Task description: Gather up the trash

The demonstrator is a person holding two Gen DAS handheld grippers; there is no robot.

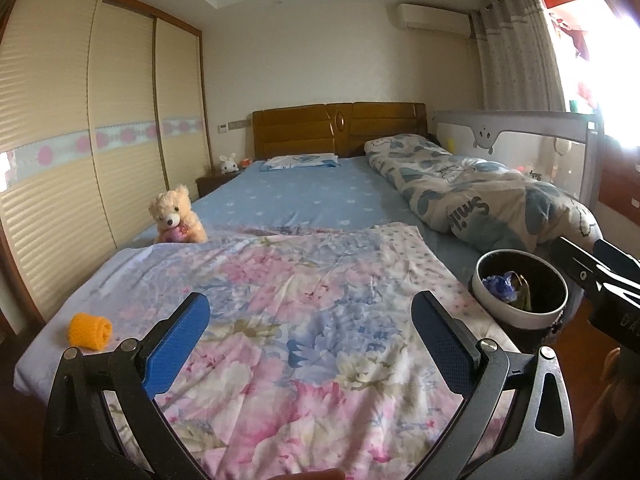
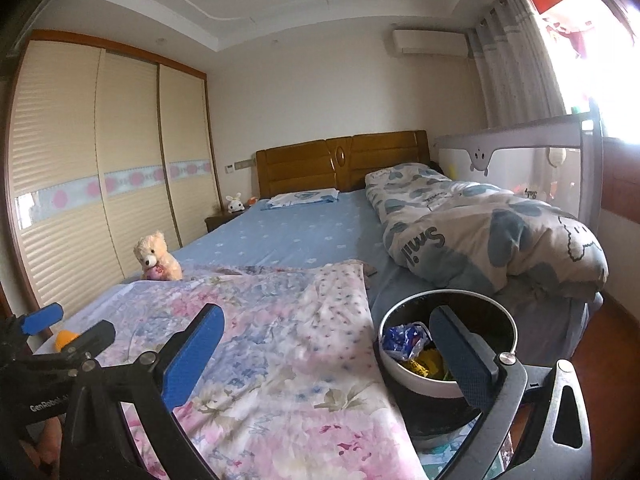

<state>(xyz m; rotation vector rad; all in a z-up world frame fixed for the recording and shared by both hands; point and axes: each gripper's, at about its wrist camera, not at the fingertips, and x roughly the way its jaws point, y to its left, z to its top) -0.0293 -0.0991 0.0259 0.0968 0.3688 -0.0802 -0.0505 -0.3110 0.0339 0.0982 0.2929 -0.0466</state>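
Left gripper (image 1: 310, 338): hovering over the floral quilt (image 1: 280, 320), blue pads spread wide apart, nothing between them.
Right gripper (image 2: 326, 354): fingers standing apart and empty, its right finger showing in front of the bin's mouth.
Orange foam net (image 1: 90, 330): lying on the bed's near left corner, outside and to the left of the left gripper's left finger, not touching it.
Trash bin (image 1: 520, 312): sitting at the bed's right edge, right of the left gripper.
Bin contents: blue wrapper (image 2: 404, 340) and yellow scraps (image 2: 424, 364) lying inside.
Teddy bear (image 1: 176, 216): sitting on the bed's left edge, well beyond the quilt.
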